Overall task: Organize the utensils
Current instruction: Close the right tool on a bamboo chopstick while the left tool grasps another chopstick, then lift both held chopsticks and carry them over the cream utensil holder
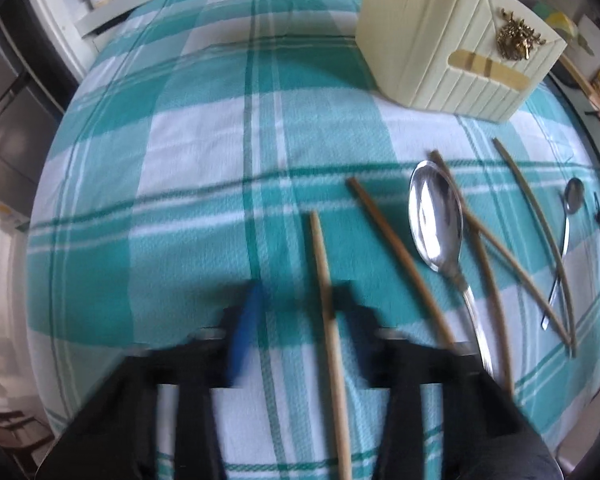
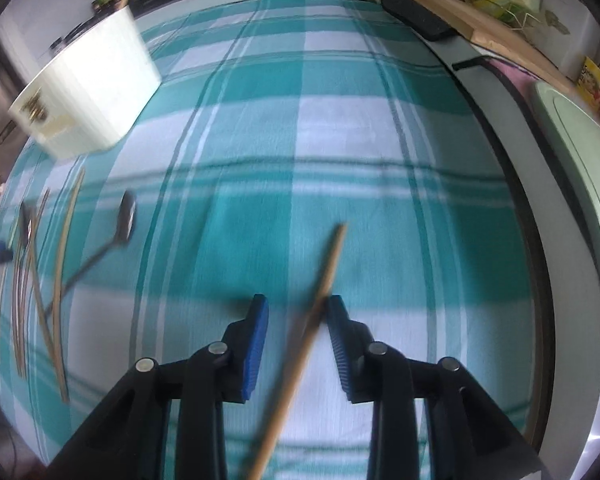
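Sorting utensils on a bench under a teal-and-white checked cloth [image 1: 204, 132], the person works a hand-held gripper in each hand. The left hand-held gripper [image 1: 296, 312] has a chopstick [image 1: 326, 300] between its jaws, which stand narrow; blur hides whether both pads press on it, so I cannot tell if it is truly clamped. The right hand-held gripper [image 2: 298, 320] has another chopstick [image 2: 320, 300] lying against its right pad, while the left pad [image 2: 256, 344] stands clear of it, so that stick is between the jaws but not pinched. The cream holder [image 1: 440, 40] sits upright at the far side of the cloth, well apart from both grippers. A big spoon [image 1: 436, 216], a small spoon [image 1: 572, 200] and several more sticks [image 1: 396, 248] lie loose, some crossing one another. The risks, as I judge them: a stick resting on one pad could pivot or slide out once lifted, and a long stick held near one end may swing and miss the holder's opening or knock it. Crossed sticks could drag a neighbour along. No brand or writing can be read; the holder carries only a gold ornament [image 1: 516, 40].
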